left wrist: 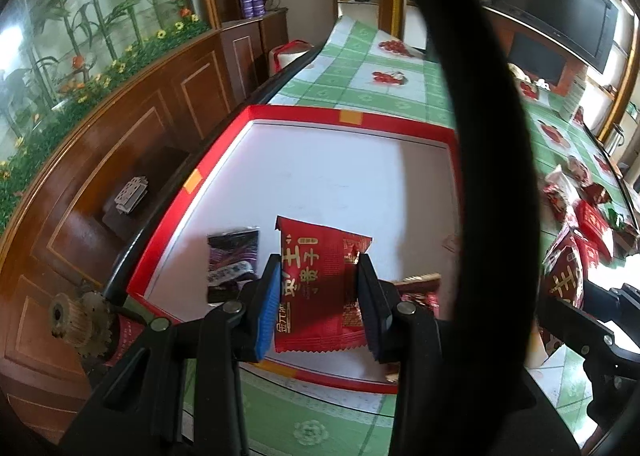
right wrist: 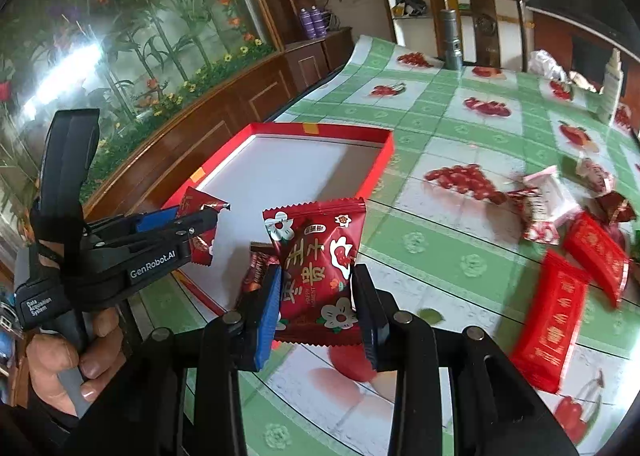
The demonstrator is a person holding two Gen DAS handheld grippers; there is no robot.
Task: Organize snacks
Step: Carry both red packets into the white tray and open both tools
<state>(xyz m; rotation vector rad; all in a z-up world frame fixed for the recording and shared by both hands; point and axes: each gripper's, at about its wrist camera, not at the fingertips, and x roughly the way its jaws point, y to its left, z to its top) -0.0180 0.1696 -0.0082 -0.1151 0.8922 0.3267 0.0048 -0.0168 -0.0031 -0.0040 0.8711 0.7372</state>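
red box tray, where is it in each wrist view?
Left wrist: red box tray fills the centre, beyond the left gripper.
Right wrist: tray sits left of centre, beyond the right gripper.
Shared landmark: orange tape patch on the far rim.

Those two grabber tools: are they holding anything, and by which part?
Yes. The left gripper pinches a red snack packet across its middle; the right gripper clamps a flowered packet by its lower half.
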